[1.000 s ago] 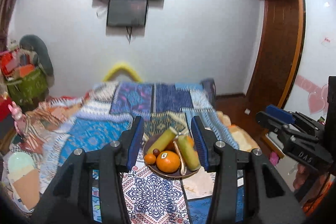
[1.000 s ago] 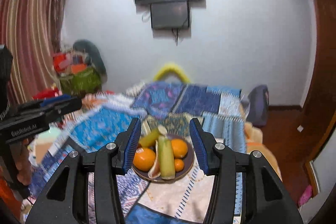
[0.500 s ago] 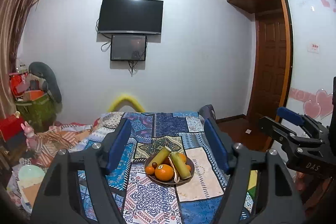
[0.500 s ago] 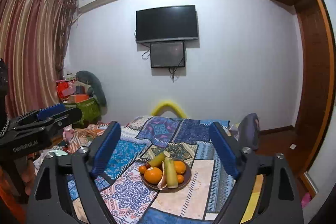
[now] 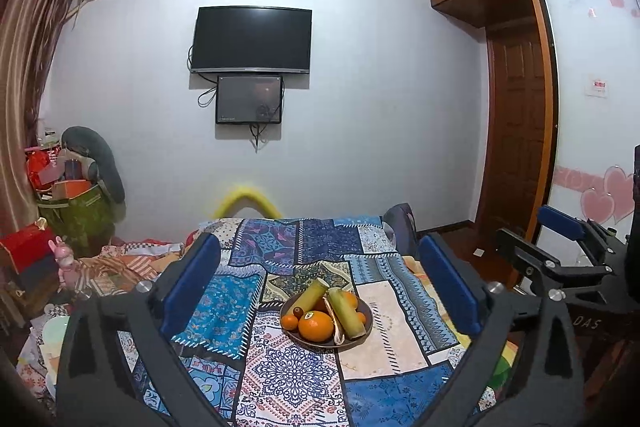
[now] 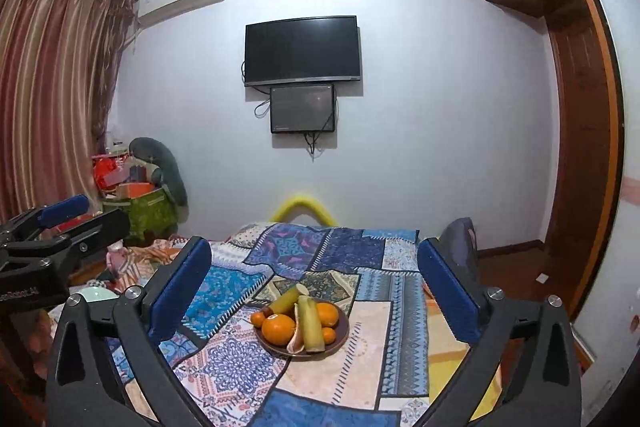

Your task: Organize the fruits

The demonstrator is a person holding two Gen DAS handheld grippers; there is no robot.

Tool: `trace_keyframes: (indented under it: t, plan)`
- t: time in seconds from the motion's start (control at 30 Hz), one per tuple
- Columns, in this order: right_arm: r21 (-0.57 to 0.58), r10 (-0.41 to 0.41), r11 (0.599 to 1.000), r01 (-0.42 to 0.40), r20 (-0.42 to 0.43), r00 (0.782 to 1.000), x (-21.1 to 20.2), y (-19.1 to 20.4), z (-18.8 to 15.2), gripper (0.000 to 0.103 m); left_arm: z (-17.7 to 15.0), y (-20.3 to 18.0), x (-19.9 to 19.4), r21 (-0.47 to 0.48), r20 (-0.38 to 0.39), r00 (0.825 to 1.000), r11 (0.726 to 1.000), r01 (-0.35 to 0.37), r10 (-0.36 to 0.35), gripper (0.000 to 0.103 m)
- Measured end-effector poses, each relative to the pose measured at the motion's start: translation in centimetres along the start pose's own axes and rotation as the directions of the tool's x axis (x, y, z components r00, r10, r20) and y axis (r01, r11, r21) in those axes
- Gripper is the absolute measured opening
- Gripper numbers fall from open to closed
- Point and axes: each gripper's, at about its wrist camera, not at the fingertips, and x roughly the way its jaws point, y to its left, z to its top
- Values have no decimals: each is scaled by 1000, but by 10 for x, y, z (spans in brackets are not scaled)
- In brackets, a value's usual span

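Note:
A brown plate (image 5: pixel 365 327) of fruit rests on the patchwork bedspread (image 5: pixel 280 371). It holds a large orange (image 5: pixel 316 325), smaller oranges, a small dark fruit and two green-yellow stalks (image 5: pixel 347 313). My left gripper (image 5: pixel 318 243) hangs well back from the plate, jaws opening wide, nothing between the blue pads (image 5: pixel 192 283). In the right wrist view the plate (image 6: pixel 343 333) and orange (image 6: pixel 279 329) lie ahead. My right gripper (image 6: pixel 313 245) is equally far back, jaws opening, empty. Each gripper shows at the edge of the other's view.
A TV (image 5: pixel 251 41) and a smaller screen hang on the far wall. A wooden door and wardrobe (image 5: pixel 516 147) stand on the right. Bags and boxes (image 5: pixel 72 199) are piled at the left by the curtain. A yellow foam arch (image 5: pixel 244 199) is at the bed's far end.
Both grippers have drawn back from the plate and lifted, so the fruit looks smaller and farther. Both pairs of jaws have spread from narrow to wide.

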Motion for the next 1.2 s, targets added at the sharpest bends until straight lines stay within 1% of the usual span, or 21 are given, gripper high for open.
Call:
trace_keyframes:
  t: [0.77,1.2]
  plan:
    - [14,-10,1000,10,11,1000,-9,-1,2,103,-2,-3,0,-4,-6,1000,1000,2,-2,103]
    - [16,-12,1000,11,17,1000,-10,0,5,103,-2,-6,1,-2,-18,1000,1000,26,-26,103]
